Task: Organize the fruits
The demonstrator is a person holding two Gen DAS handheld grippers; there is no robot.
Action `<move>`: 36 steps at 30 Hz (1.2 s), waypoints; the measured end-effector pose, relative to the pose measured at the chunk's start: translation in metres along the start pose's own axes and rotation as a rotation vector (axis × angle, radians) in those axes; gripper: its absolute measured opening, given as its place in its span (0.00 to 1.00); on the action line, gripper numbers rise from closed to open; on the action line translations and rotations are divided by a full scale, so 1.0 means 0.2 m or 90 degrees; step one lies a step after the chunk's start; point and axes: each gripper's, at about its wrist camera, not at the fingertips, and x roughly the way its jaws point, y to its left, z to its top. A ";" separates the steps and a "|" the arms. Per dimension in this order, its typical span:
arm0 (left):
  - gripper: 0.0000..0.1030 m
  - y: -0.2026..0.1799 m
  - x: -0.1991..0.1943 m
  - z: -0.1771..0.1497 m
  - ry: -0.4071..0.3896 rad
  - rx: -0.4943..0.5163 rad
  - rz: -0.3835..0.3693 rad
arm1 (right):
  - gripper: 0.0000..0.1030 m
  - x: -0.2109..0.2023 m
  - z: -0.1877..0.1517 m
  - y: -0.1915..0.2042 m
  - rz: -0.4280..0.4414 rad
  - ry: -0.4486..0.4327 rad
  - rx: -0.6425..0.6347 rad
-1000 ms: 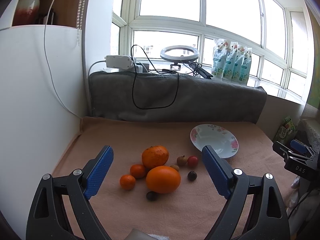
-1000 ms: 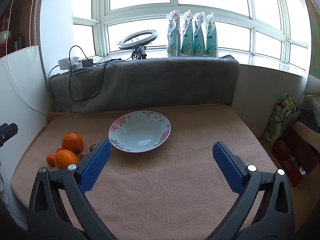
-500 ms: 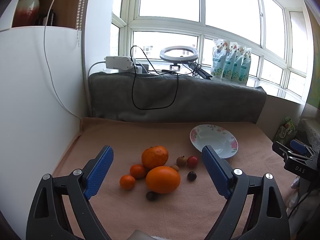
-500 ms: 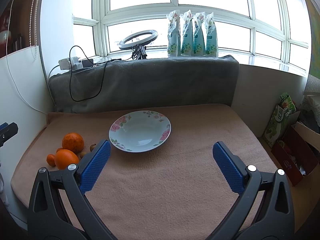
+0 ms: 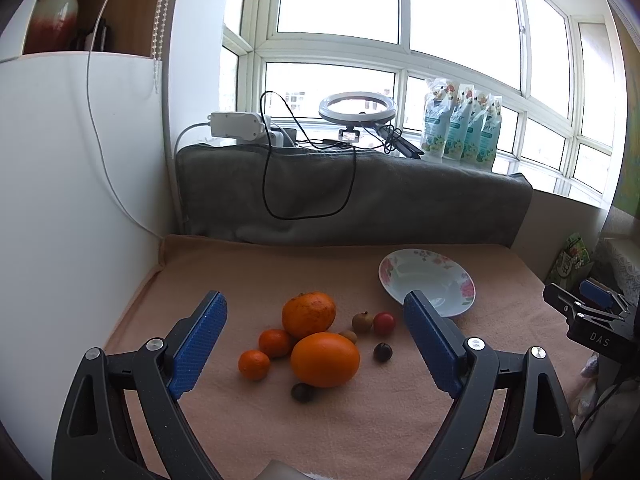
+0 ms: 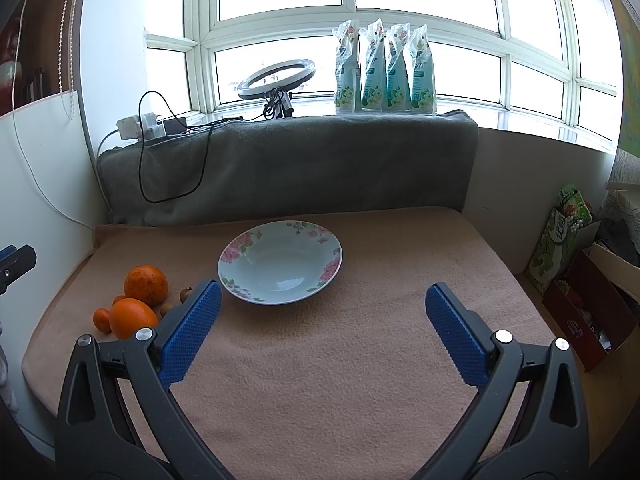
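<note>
A cluster of fruit lies on the tan blanket: a large orange (image 5: 325, 359), a mandarin (image 5: 308, 314) behind it, two small tangerines (image 5: 254, 364), a red cherry tomato (image 5: 384, 322), brown longans (image 5: 362, 321) and dark small fruits (image 5: 382, 351). A floral plate (image 5: 427, 281) stands empty to their right; it also shows in the right wrist view (image 6: 280, 261). My left gripper (image 5: 316, 336) is open, above and before the fruit. My right gripper (image 6: 320, 318) is open over bare blanket, before the plate. The oranges (image 6: 132, 317) show at its left.
A grey blanket-covered ledge (image 6: 288, 168) with cables, a power strip and a ring light (image 6: 276, 80) backs the surface. A white wall (image 5: 72, 200) bounds the left. Cardboard boxes (image 6: 588, 304) stand past the right edge. Four pouches (image 6: 384, 72) stand on the windowsill.
Both views have shifted only slightly. The fruit and the plate have not moved, and both grippers stay open.
</note>
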 end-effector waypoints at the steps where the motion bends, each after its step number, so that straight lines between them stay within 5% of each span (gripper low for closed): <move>1: 0.87 0.00 0.00 0.00 -0.001 0.000 0.001 | 1.00 0.00 0.00 0.00 0.000 0.000 0.000; 23: 0.87 0.04 0.06 -0.03 0.027 -0.022 -0.016 | 1.00 0.05 -0.03 0.04 0.016 0.016 -0.005; 36: 0.87 0.19 0.18 -0.16 0.096 -0.077 -0.053 | 1.00 0.21 -0.01 0.12 0.152 0.078 0.008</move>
